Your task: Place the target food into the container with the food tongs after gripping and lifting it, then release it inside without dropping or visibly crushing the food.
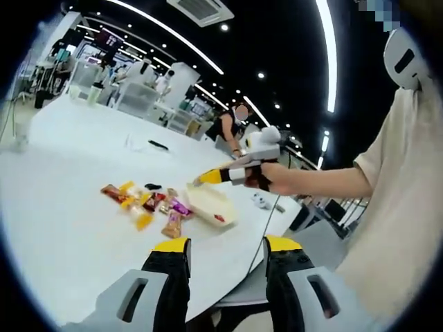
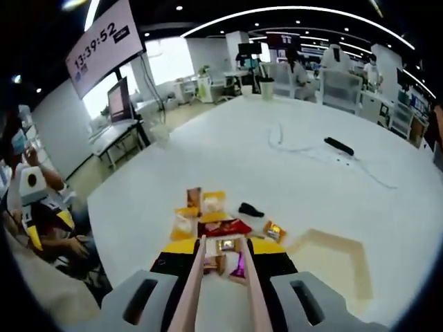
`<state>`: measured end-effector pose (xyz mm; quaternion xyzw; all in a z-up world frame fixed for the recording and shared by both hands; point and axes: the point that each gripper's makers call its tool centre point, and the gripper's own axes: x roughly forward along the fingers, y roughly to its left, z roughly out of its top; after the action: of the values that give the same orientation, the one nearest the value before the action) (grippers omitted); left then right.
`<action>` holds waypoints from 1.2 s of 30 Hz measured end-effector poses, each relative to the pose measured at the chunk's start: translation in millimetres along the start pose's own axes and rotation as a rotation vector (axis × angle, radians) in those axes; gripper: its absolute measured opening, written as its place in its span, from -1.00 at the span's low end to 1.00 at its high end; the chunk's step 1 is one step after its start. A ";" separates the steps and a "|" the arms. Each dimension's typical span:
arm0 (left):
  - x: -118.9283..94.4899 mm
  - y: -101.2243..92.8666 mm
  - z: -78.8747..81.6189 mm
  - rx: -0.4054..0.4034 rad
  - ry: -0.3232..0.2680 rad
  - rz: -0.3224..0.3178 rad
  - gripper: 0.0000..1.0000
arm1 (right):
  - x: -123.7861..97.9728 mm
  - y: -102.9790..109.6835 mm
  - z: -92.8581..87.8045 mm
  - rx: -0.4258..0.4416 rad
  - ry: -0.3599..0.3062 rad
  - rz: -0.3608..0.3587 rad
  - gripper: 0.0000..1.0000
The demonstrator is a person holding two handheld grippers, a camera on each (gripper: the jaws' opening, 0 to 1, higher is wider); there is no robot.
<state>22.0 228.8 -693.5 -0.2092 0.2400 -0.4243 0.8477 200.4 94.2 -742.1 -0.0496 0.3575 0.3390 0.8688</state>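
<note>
Now my right claw (image 2: pixel 223 266) pinches slim pale tongs (image 2: pixel 197 290) above glossy crinkled snack packets (image 2: pixel 223 228); left claw (image 1: pixel 227 250) spread.

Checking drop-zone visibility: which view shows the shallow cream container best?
Right gripper view: the shallow cream container sits close, rim and floor facing the camera, right of the snack packets. Left gripper view shows it small and far, with something red inside.

Yellow-tipped grey left gripper (image 1: pixel 226 254) is showing over the white table (image 1: pixel 62 207); pale pink tongs (image 2: pixel 221 290) are pointing at red, orange and yellow snack packets (image 2: pixel 214 228) beside a cream container (image 2: pixel 339 266).
</note>
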 end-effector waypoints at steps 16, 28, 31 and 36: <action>1.5 0.6 -9.9 -0.028 0.003 0.018 -0.18 | 22.5 4.5 -12.7 -0.031 0.049 0.029 -0.47; 1.6 5.1 -13.9 -0.047 0.004 0.025 -0.18 | 39.9 6.4 -19.8 -0.070 0.087 0.026 -0.46; 0.9 4.8 -14.8 -0.045 0.008 0.029 -0.18 | 46.8 6.6 -23.7 -0.072 0.098 0.029 -0.46; -5.2 7.2 -16.3 -0.053 -0.001 0.047 -0.18 | 55.2 7.1 -29.0 -0.074 0.114 0.027 -0.46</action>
<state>14.2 234.7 -709.3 -0.2260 0.2553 -0.3976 0.8518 207.3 120.7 -798.6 -0.0961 0.3943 0.3603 0.8399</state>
